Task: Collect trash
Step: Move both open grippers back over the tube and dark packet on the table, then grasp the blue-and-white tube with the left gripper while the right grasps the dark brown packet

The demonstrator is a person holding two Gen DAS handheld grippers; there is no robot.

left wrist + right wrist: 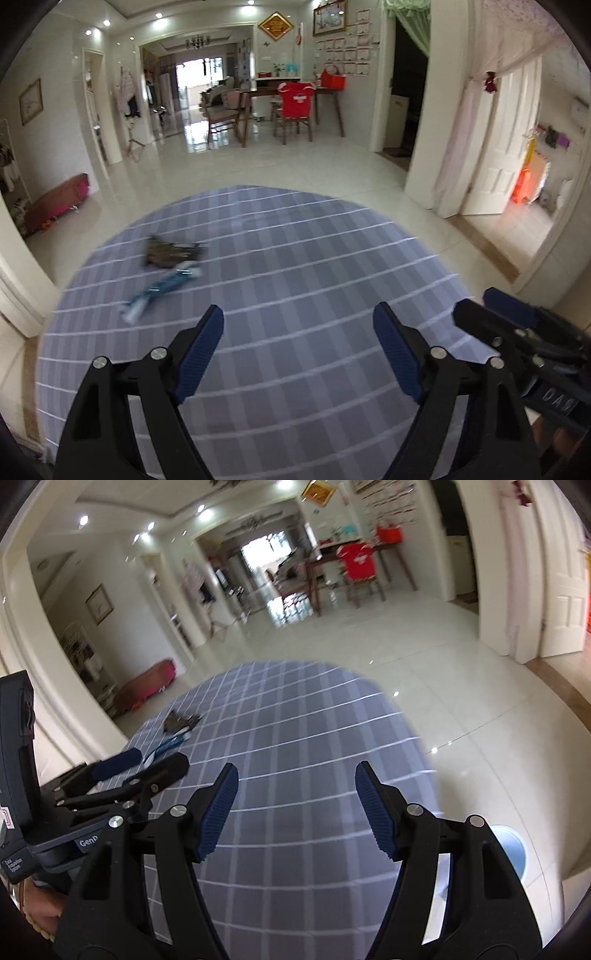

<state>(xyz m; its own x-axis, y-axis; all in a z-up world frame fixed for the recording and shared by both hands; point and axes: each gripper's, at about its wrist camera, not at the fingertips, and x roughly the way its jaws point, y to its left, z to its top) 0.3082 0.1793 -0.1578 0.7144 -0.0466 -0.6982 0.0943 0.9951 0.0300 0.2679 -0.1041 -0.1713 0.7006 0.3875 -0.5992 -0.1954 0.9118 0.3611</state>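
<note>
Two pieces of trash lie on a blue-grey checked tablecloth (pixel 295 277): a dark brown crumpled wrapper (pixel 170 252) and, just in front of it, a blue and white wrapper (pixel 159 290). My left gripper (pixel 298 326) hangs open above the cloth, to the right of and nearer than both wrappers, nothing between its blue pads. The right gripper (pixel 495 306) shows at the right edge of that view. In the right wrist view my right gripper (pixel 295 786) is open and empty over the cloth (pixel 295 738); the brown wrapper (pixel 179 720) and blue wrapper (pixel 170 744) lie far left, beyond the left gripper (pixel 147 764).
A pale blue bin (pixel 511 853) stands on the tiled floor right of the table, partly behind my right finger. Far across the glossy floor (pixel 295 162) are a wooden dining table with chairs (pixel 291 107), one draped in red. A white door (pixel 495 155) is at right.
</note>
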